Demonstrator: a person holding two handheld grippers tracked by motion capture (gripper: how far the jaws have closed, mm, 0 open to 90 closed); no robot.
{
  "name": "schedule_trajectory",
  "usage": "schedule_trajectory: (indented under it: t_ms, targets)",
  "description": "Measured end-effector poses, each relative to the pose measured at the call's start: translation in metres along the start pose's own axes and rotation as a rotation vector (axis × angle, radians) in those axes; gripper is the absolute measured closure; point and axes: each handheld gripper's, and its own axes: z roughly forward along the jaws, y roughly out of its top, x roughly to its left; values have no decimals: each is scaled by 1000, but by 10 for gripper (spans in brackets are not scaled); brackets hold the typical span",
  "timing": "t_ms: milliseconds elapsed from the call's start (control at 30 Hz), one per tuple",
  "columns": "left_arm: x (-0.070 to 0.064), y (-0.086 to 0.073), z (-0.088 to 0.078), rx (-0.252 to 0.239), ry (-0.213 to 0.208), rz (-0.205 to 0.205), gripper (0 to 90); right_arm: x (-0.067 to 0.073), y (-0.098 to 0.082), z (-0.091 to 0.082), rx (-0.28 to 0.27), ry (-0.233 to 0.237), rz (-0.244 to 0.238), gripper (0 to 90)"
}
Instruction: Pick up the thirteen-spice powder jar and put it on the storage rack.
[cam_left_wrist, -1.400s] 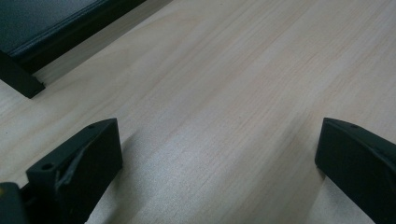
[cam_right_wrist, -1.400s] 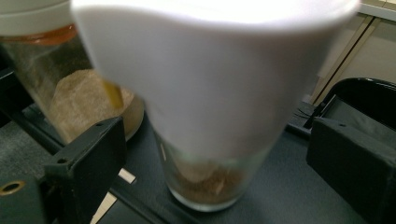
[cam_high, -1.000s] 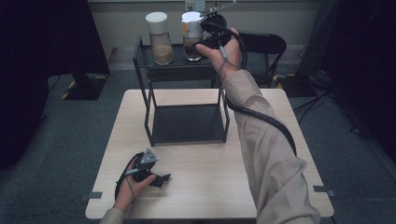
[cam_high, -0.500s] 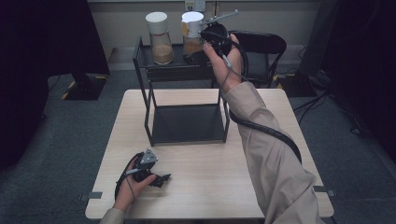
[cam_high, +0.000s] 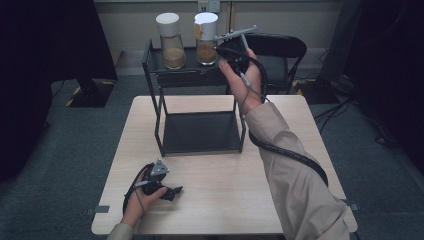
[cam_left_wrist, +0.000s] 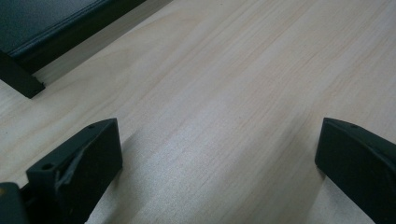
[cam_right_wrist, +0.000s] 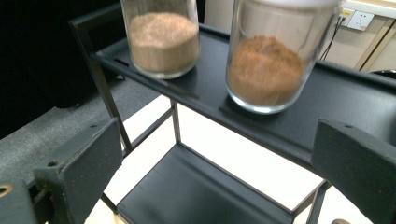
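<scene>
Two glass jars with white lids stand on the top shelf of a black two-tier rack (cam_high: 155, 75). The left jar (cam_high: 170, 40) (cam_right_wrist: 161, 37) holds pale brown powder. The right jar (cam_high: 206, 37) (cam_right_wrist: 271, 60) holds darker brown powder. My right gripper (cam_high: 223, 54) (cam_right_wrist: 219, 140) is held up at shelf height just right of the darker jar, open, with nothing between its jaws. My left gripper (cam_high: 172, 192) (cam_left_wrist: 219, 140) rests low on the wooden table (cam_high: 210, 200) near its front left edge, open over bare wood.
The rack's lower shelf (cam_high: 200, 132) (cam_left_wrist: 46, 23) lies bare on the table, just beyond the left gripper. A black chair (cam_high: 275, 50) stands behind the table at the right. A cable (cam_high: 290, 155) trails from the right gripper along the sleeve.
My right gripper has drawn back a little from the darker jar, toward me and lower. Both jars stay on the top shelf. The left gripper has not moved.
</scene>
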Motion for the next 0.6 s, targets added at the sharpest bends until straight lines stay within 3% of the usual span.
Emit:
schedule_trajectory:
  t_ms: [467,600]
  targets:
    - [0,0,0,1,0,0,0,-1,-30,-6,13,2,8,9]
    - [0,0,0,2,-1,0,0,-1,-37,-7,20,8,-10,10]
